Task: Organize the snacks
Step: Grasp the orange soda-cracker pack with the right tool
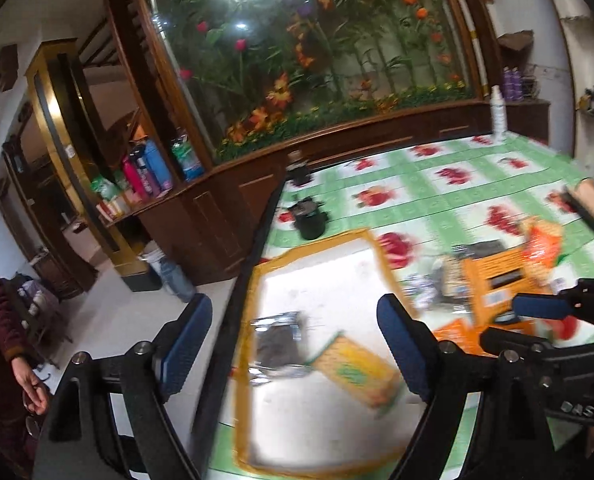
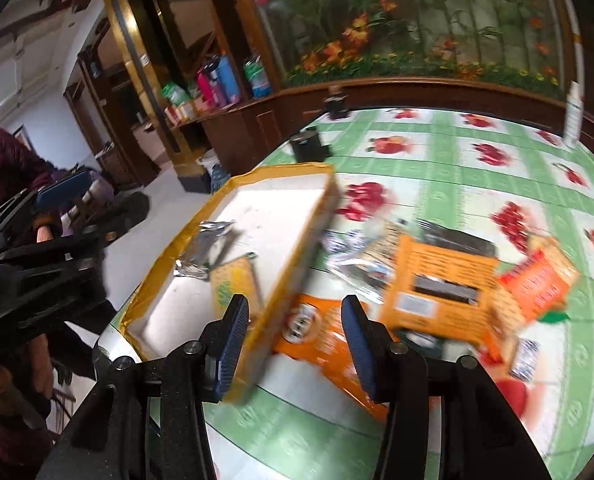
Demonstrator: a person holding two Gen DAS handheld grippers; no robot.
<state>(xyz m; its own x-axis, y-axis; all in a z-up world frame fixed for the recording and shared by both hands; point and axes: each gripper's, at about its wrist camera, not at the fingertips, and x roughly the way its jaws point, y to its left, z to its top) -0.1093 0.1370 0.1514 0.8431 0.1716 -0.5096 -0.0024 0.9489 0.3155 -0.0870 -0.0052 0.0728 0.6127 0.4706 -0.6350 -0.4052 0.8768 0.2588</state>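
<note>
Tray (image 1: 253,280) at table's left edge: silver packet (image 1: 277,336), yellow packet (image 1: 357,372). Left gripper (image 1: 297,352) and right gripper (image 2: 293,344): claws apart, empty.

Silver packet (image 1: 279,340) and yellow packet (image 1: 357,372) inside yellow-rimmed tray (image 1: 321,248); beside it, blurred, seemingly orange snack packs (image 2: 437,276).

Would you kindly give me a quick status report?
Both grippers open, empty. Two snacks in tray; others piled on table. Nothing blocking.
</note>
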